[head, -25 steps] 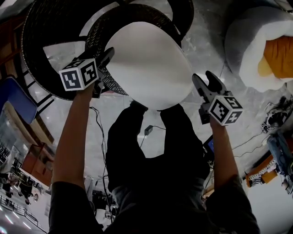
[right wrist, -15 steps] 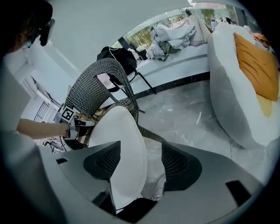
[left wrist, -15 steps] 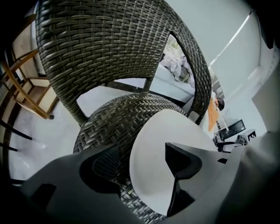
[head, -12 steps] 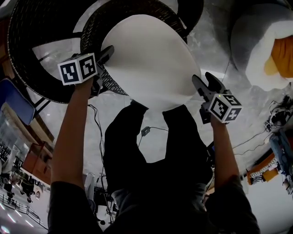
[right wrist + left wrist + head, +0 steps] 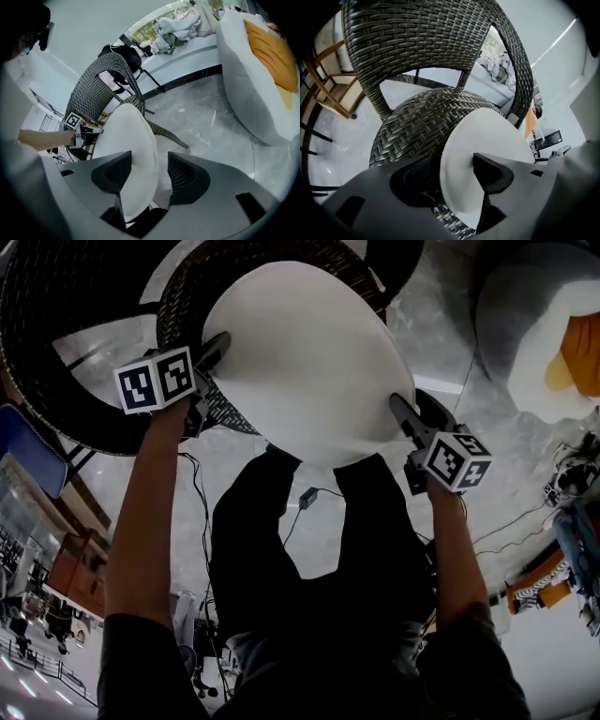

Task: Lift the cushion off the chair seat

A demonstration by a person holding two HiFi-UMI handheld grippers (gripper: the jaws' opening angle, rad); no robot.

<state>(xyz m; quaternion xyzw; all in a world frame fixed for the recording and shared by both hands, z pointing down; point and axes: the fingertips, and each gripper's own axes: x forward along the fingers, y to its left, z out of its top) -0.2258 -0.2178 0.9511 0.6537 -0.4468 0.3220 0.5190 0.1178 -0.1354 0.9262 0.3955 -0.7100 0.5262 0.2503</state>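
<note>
A white oval cushion (image 5: 300,362) lies on the seat of a dark wicker chair (image 5: 183,310). My left gripper (image 5: 211,381) is at the cushion's left rim. In the left gripper view the cushion (image 5: 487,150) has its edge between the jaws (image 5: 450,168). They have just been closing, one pad is on the cushion's top, and wicker shows beside the other. My right gripper (image 5: 417,409) straddles the right rim. In the right gripper view the cushion (image 5: 129,145) sits between its jaws (image 5: 149,161), with a gap on the right side.
A white rounded lounge seat with an orange cushion (image 5: 553,352) stands at the right. Cables (image 5: 305,498) run over the grey floor by the person's dark legs (image 5: 309,549). A wooden chair frame (image 5: 328,89) stands left of the wicker chair back (image 5: 422,42).
Both grippers have come down closer to the cushion's rims. The right gripper, clear of the edge before, now has the cushion's edge between its jaws.
</note>
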